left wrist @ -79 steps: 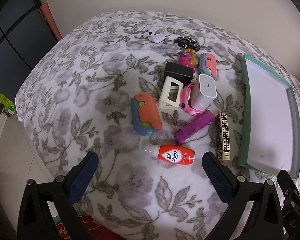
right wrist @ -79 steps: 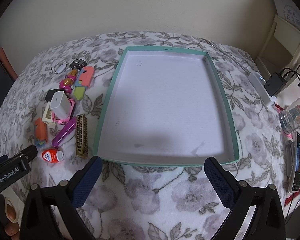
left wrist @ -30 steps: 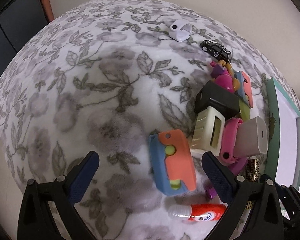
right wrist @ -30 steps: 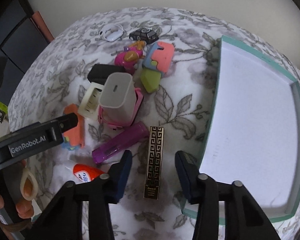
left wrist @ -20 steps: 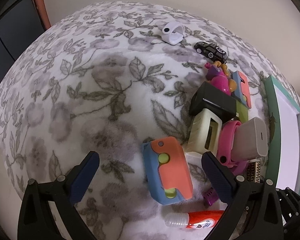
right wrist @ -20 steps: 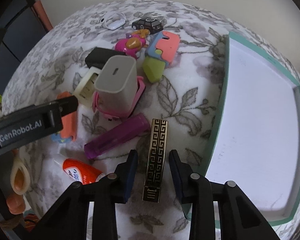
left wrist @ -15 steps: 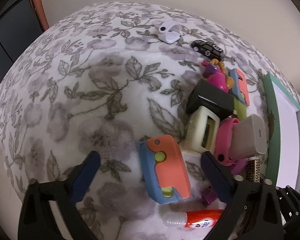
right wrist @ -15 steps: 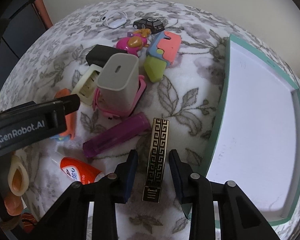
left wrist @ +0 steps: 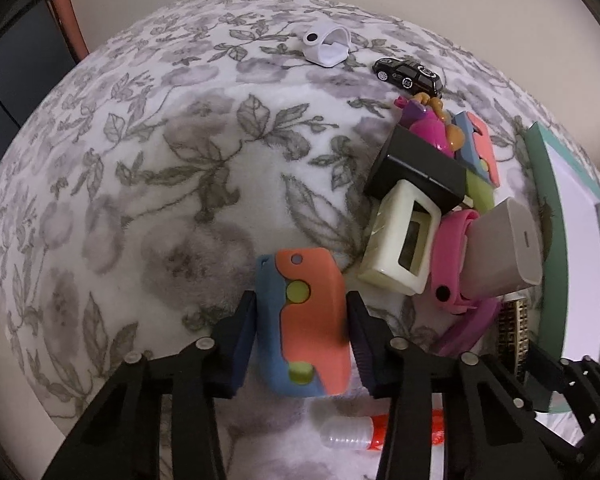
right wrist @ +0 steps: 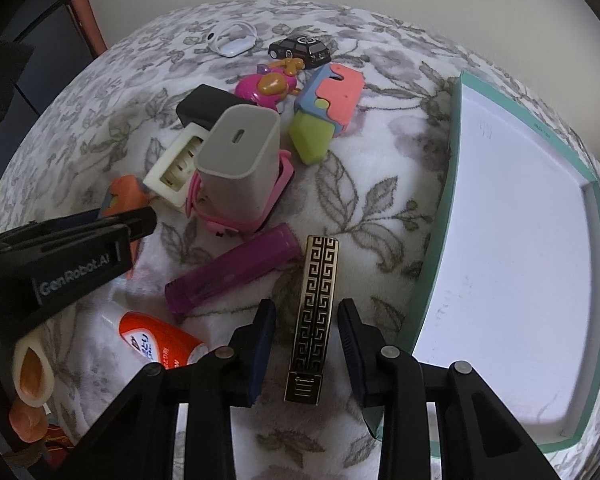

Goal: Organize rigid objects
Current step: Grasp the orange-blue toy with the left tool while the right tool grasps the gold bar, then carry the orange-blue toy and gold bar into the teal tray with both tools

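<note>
Left gripper (left wrist: 300, 320) is down on the floral blanket (left wrist: 160, 184), its jaws just closing in; the pads now sit tight against both sides of the orange-and-blue block (left wrist: 304, 324), which lies flat on the blanket. Just right of it, the cream frame (left wrist: 400, 252) leans against the black box (left wrist: 416, 168), and the grey charger (left wrist: 500, 252) rests on the pink band (left wrist: 448, 264). Far back, the white clip (left wrist: 326, 46) and the toy car (left wrist: 408, 74) lie apart from the pile. Near the bottom edge, the red tube (left wrist: 380, 434) peeks out under the gripper.

Over to the right wrist view: the purple stick (right wrist: 232, 268) lies slanted, and just beside it the gold bar (right wrist: 316, 312) lies lengthwise between the fingers of the right gripper (right wrist: 306, 344). Jaws narrow, but a sliver of blanket shows on each side of the bar, so no squeeze on it. Furthest right, the teal tray (right wrist: 440, 220) sits near the bar, white inside.
</note>
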Available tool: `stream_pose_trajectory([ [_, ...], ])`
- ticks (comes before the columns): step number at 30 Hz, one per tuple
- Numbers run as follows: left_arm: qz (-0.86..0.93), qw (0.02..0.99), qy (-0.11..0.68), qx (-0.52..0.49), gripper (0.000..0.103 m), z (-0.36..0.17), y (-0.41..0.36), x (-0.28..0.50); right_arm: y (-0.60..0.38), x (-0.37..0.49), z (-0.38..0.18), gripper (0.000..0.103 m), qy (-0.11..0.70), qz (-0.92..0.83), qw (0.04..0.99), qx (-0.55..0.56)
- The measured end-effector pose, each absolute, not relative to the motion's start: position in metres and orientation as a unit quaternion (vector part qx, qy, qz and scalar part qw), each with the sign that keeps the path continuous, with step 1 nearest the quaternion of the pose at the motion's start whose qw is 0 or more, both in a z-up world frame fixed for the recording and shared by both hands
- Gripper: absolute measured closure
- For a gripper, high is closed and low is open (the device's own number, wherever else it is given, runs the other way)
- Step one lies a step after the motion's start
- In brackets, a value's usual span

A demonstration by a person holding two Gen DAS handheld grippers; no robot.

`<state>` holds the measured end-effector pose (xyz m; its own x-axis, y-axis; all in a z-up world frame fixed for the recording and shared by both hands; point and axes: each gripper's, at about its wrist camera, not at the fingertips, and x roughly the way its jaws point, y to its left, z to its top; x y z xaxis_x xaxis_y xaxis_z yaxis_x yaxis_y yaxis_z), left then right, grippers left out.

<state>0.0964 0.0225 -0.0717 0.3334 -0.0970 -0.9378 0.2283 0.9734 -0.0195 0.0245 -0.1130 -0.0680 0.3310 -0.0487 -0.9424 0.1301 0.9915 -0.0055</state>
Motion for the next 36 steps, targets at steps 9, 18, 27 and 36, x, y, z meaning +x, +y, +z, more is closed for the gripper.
stream_pose_trajectory([
  [9, -0.091, 0.815, 0.567, 0.073, 0.059, -0.071, 0.019, 0.091, -0.106, 0.019, -0.068, 0.083, 0.565, -0.056, 0.822, 0.026],
  [18, -0.081, 0.811, 0.576, 0.071, 0.059, -0.060, 0.022, 0.084, -0.113, 0.012, -0.065, 0.087, 0.565, -0.048, 0.821, 0.069],
  [27, -0.075, 0.821, 0.563, 0.058, 0.059, -0.029, 0.024, 0.078, -0.133, 0.005, -0.044, 0.087, 0.543, -0.035, 0.832, 0.113],
  [36, -0.075, 0.837, 0.540, 0.053, 0.059, 0.011, 0.014, 0.076, -0.142, -0.002, -0.009, 0.087, 0.499, -0.028, 0.853, 0.148],
])
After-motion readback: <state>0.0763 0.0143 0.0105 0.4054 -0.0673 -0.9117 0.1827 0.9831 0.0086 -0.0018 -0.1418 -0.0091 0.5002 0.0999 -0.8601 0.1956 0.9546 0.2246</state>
